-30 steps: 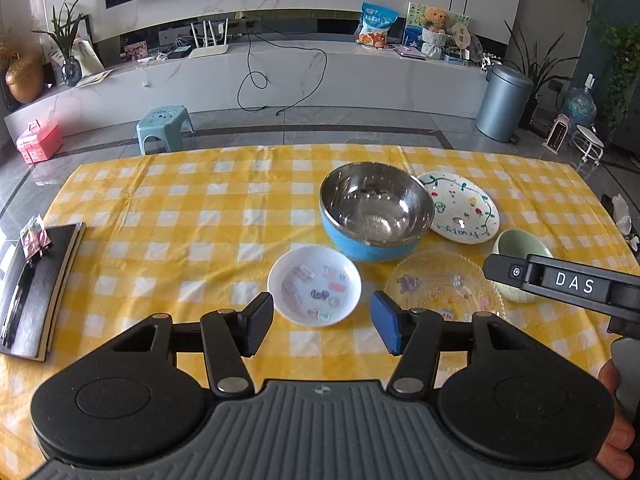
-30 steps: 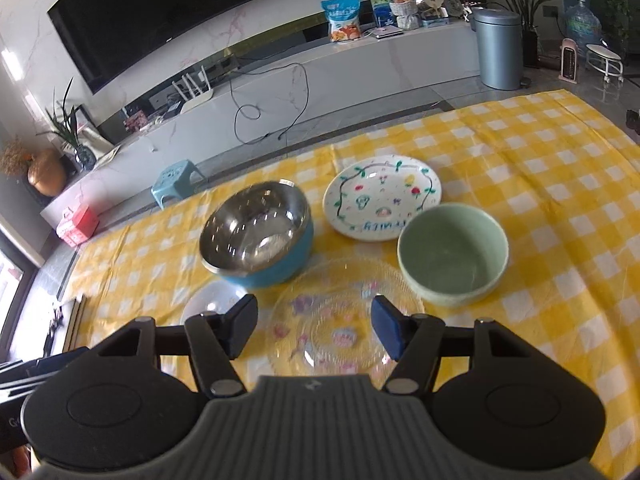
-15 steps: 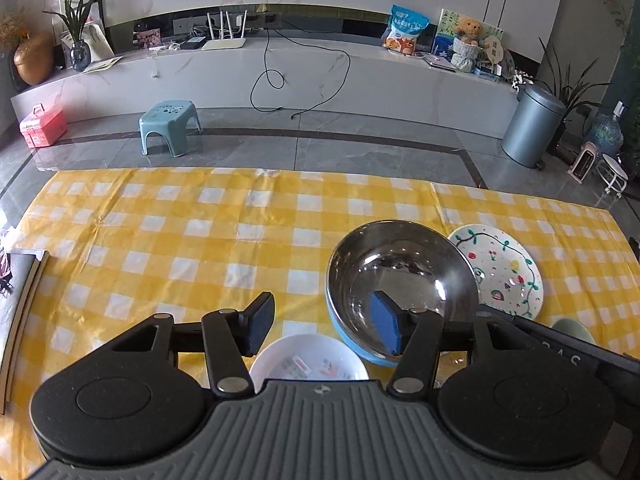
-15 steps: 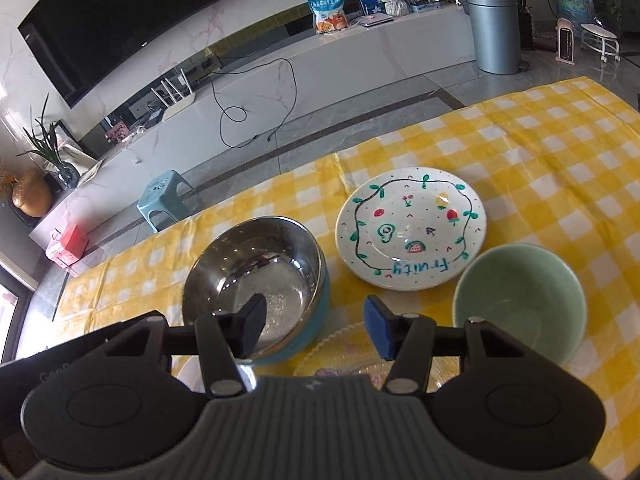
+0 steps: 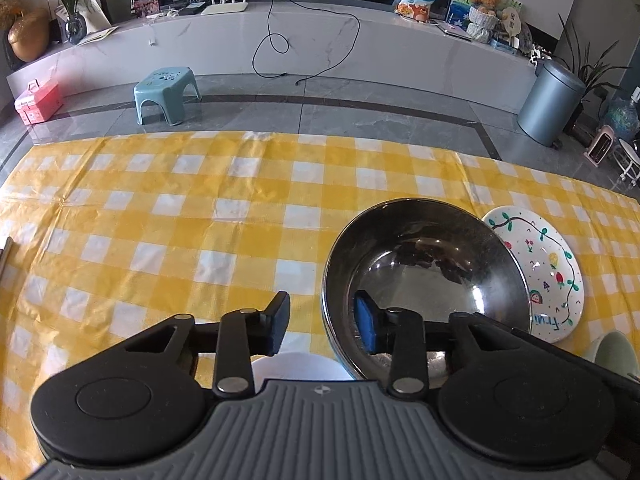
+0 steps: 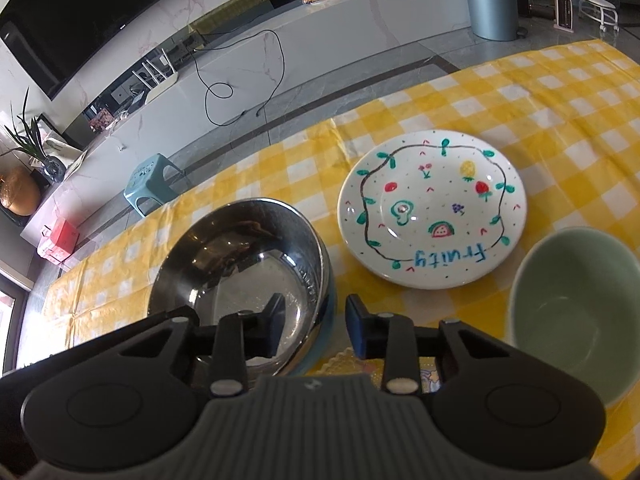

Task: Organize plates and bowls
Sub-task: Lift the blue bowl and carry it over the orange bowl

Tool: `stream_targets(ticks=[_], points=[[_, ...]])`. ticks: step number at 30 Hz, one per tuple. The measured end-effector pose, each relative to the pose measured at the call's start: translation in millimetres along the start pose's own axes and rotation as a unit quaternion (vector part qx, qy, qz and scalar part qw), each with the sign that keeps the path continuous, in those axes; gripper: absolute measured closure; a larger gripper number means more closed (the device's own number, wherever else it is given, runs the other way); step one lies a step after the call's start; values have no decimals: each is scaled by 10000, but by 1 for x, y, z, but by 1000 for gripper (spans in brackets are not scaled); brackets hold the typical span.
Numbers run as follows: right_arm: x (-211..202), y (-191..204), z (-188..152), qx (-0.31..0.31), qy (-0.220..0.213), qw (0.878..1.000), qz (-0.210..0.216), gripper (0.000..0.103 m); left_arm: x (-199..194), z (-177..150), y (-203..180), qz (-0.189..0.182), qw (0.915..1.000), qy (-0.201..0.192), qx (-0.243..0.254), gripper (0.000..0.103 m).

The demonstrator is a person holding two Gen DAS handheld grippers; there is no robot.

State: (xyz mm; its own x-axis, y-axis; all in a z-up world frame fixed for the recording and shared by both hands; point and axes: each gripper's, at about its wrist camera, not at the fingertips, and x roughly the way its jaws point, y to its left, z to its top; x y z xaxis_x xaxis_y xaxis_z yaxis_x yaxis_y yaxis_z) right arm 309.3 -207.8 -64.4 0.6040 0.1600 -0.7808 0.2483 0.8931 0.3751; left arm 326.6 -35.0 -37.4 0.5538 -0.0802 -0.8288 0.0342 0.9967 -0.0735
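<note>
A steel bowl with a blue outside (image 5: 424, 276) (image 6: 244, 264) stands on the yellow checked tablecloth (image 5: 160, 220). My left gripper (image 5: 322, 322) is open and straddles its left rim, one finger inside the bowl. My right gripper (image 6: 314, 322) is open and straddles its right rim. A white painted "Fruity" plate (image 5: 540, 272) (image 6: 432, 208) lies right of the bowl. A green bowl (image 6: 572, 316) (image 5: 612, 352) stands at the near right. A small white plate (image 5: 296, 366) and a clear patterned plate (image 6: 352, 362) lie mostly hidden under the grippers.
The tablecloth (image 6: 560, 100) spreads left and behind the dishes. Beyond the table's far edge are a grey floor, a teal stool (image 5: 166, 94), a grey bin (image 5: 550, 102) and a white TV bench (image 5: 320, 48).
Both grippers have moved forward and down over the steel bowl, from above the near plates to straddling its rims. The dishes have not moved.
</note>
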Motion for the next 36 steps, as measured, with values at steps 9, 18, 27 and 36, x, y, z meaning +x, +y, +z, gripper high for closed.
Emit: stream_targets(ticks=[9, 18, 27, 36], points=[[9, -2, -3, 68, 29, 10000, -25, 84, 4, -2, -7, -62, 9998, 44, 165, 92], [-18, 0, -9, 74, -55, 9999, 69, 89, -37, -8, -1, -161, 9996, -204, 71, 92], [-76, 9, -47, -51, -71, 9994, 348, 89, -96, -41, 19, -114, 9993, -351, -25, 92], [-138, 30, -95, -378, -28, 9968, 705, 89, -161, -86, 53, 51, 9982, -524, -286, 92]])
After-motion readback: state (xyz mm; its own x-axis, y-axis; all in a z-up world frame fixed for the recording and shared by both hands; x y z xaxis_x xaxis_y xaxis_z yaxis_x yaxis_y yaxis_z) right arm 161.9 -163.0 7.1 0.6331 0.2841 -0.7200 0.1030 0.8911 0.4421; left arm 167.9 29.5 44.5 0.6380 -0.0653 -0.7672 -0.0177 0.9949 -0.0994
